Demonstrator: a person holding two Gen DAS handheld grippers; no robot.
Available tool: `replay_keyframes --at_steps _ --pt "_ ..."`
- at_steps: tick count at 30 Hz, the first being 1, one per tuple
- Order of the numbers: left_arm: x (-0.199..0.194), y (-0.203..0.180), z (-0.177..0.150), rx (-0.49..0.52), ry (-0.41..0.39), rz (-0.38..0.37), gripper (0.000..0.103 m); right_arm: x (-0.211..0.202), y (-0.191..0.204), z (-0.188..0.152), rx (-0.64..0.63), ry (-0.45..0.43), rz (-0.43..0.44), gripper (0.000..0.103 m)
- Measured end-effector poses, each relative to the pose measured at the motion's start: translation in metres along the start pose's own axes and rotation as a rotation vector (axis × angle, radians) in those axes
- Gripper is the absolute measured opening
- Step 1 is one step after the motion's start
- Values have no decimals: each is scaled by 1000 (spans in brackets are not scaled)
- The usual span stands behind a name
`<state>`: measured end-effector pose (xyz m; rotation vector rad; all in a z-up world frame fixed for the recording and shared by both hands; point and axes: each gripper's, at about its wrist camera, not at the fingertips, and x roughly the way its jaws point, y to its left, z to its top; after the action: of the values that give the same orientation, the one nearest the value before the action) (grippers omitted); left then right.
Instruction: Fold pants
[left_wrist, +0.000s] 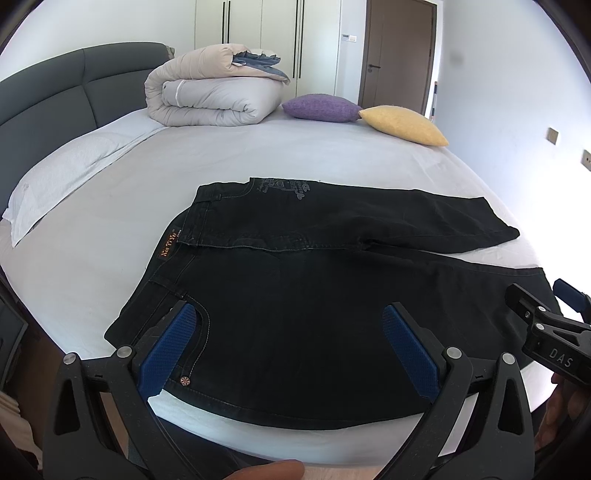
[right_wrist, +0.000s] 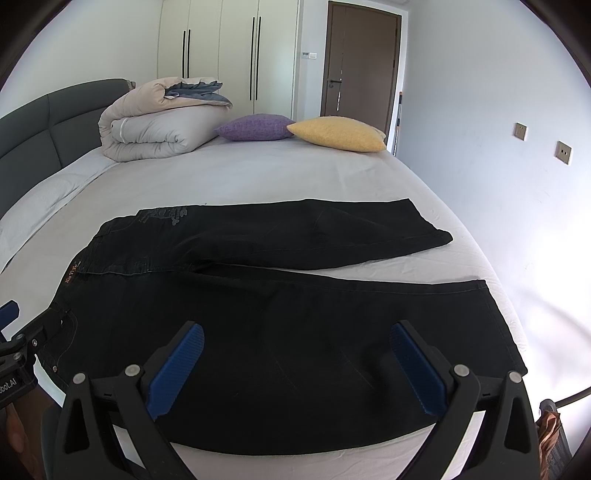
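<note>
Black jeans (left_wrist: 295, 295) lie flat on the white bed (left_wrist: 258, 158), waistband to the left, both legs stretched to the right and slightly apart. My left gripper (left_wrist: 290, 321) is open, hovering over the hip and pocket area near the front edge. My right gripper (right_wrist: 297, 339) is open, hovering over the near leg of the jeans (right_wrist: 295, 314). The right gripper also shows in the left wrist view (left_wrist: 546, 317) at the right edge. The left gripper's side shows at the left edge of the right wrist view (right_wrist: 22, 343).
A folded duvet (left_wrist: 210, 92) sits at the far side of the bed, with a purple cushion (left_wrist: 321, 107) and a yellow cushion (left_wrist: 402, 123) beside it. A white pillow (left_wrist: 66, 173) lies against the grey headboard (left_wrist: 55, 88) on the left. A wall runs along the right.
</note>
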<state>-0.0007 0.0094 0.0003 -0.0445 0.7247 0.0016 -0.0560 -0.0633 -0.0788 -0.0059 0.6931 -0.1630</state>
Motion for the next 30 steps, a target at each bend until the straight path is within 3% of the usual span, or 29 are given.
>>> replay_keyframes --at_steps 22,30 --pt "15 8 -3 41 -24 38 103 10 3 3 -40 39 30 103" --pt "50 53 25 67 -30 38 103 40 7 39 -111 83 207 103"
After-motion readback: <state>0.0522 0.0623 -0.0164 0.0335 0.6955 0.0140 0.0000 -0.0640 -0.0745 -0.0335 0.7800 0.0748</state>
